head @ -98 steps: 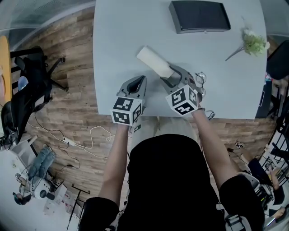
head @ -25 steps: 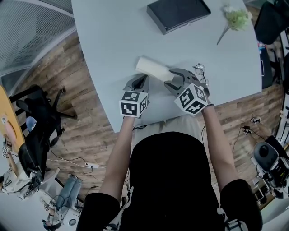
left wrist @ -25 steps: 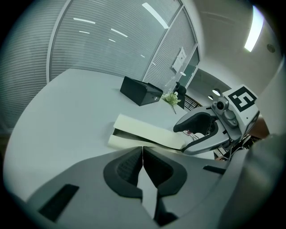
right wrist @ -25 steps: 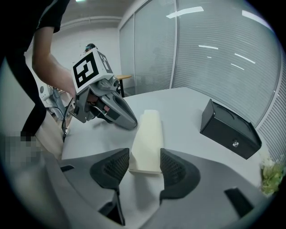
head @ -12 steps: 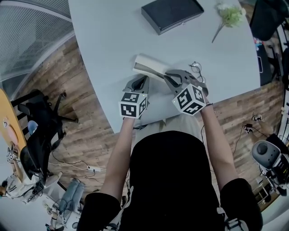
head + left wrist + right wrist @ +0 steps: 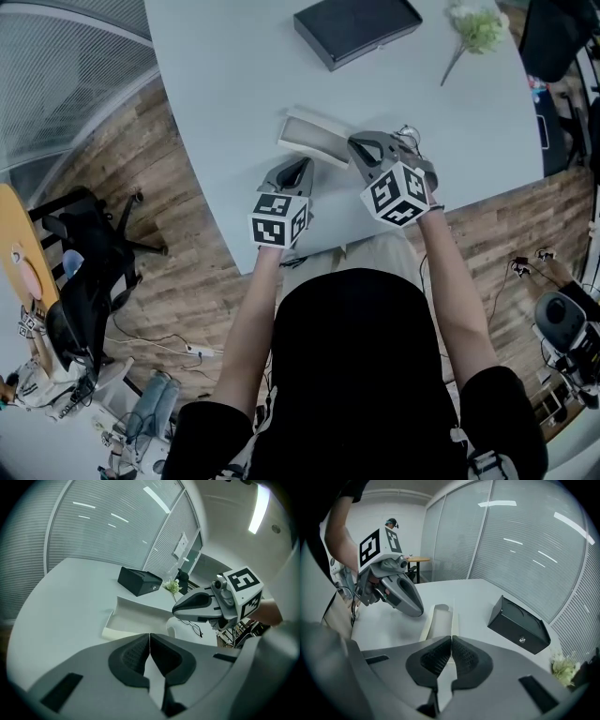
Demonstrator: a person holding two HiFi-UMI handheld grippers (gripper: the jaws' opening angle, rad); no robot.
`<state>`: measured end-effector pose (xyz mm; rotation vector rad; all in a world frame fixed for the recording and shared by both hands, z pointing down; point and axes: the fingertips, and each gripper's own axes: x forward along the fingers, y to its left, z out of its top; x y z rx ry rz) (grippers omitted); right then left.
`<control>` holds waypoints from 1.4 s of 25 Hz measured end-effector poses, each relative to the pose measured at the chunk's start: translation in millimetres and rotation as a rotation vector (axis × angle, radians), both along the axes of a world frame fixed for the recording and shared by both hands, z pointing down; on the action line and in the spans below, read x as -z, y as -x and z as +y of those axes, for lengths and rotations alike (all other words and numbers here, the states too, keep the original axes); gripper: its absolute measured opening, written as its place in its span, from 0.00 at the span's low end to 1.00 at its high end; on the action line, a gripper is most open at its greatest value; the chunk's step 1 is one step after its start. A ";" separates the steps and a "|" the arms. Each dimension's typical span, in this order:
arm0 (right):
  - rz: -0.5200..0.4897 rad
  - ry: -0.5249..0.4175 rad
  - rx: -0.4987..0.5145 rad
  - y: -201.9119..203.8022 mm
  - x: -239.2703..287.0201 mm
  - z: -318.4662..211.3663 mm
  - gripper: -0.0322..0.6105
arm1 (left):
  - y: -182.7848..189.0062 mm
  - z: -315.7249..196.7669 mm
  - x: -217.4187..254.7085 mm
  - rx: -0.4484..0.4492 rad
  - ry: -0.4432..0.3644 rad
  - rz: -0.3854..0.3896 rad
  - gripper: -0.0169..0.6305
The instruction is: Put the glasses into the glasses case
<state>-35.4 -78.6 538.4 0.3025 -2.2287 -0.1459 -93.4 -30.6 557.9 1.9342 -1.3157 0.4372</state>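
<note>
The white glasses case [image 6: 312, 137] lies open on the pale table [image 6: 225, 84], lid raised. My right gripper [image 6: 355, 143] is at the lid's right end. In the right gripper view its jaws [image 6: 451, 638] are closing, pads together on the lid's thin edge [image 6: 452, 620]. The left gripper view shows that tip [image 6: 175, 612] touching the lid [image 6: 140, 610]. The wire-framed glasses [image 6: 410, 139] lie on the table beside and partly under the right gripper, also glasses [image 6: 195, 628]. My left gripper [image 6: 300, 165] hovers near the case's front, shut and empty [image 6: 149, 637].
A black box [image 6: 356, 28] stands at the table's far side, with a green flower sprig [image 6: 478, 30] to its right. The table's near edge runs just under both grippers. Office chairs [image 6: 80, 272] stand on the wooden floor to the left.
The case's lid has gone from shut to raised. The right gripper closed at the lid's end and lifted slightly; the left gripper barely shifted.
</note>
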 end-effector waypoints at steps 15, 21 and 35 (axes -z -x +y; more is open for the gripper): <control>-0.016 -0.029 -0.103 -6.4 -4.1 -37.0 0.09 | -4.6 10.2 7.9 -0.006 0.002 -0.012 0.06; -0.021 -0.051 -0.121 -7.1 -5.9 -41.4 0.10 | -4.2 13.8 9.5 -0.005 0.002 -0.017 0.06; -0.029 -0.059 -0.206 -37.1 1.4 -20.4 0.18 | -23.5 15.1 14.8 -0.061 -0.009 -0.005 0.06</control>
